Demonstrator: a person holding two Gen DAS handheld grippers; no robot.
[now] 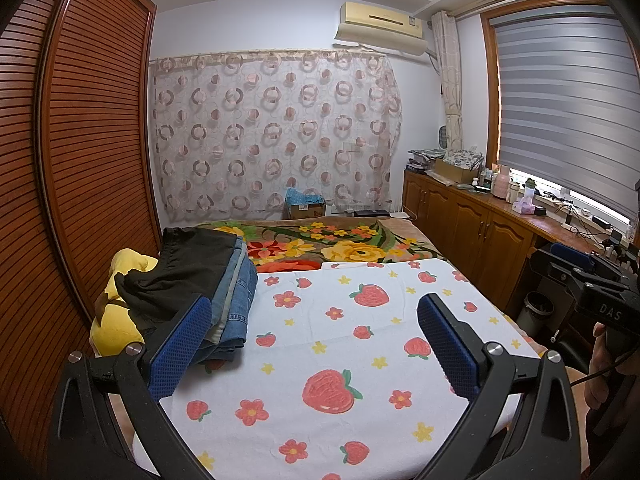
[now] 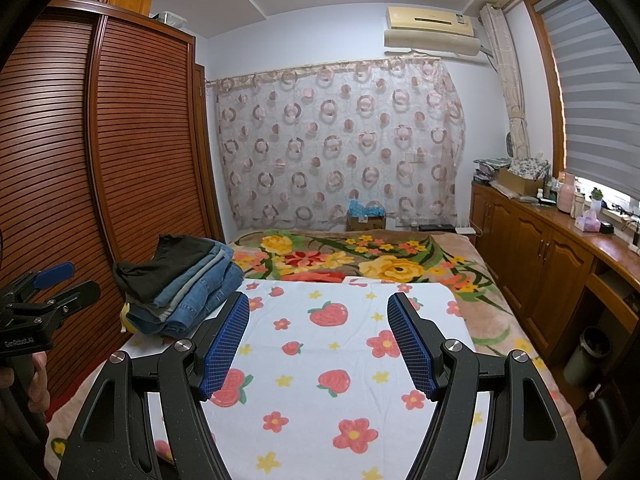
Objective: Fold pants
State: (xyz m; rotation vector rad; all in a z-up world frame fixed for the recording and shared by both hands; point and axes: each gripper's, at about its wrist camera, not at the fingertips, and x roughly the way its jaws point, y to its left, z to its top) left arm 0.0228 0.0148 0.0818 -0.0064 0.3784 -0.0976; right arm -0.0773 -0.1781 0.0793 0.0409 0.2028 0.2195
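Right wrist: folded pants stack (image 2: 180, 284) runs lengthwise toward wardrobe (image 2: 132, 140).

Folded denim and matt black cloth pants (image 2: 180, 284) lie at ten o'clock on a soft printed cotton sheet (image 2: 320, 380). Slatted wardrobe (image 2: 120, 140) wood looks glossy. Fingers (image 2: 224, 344) carry rough blue rubbery pads.

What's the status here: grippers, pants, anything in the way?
Left gripper open, empty. Right gripper open, empty. Folded pants stack at strawberry sheet's left edge, untouched. Nothing in the way.
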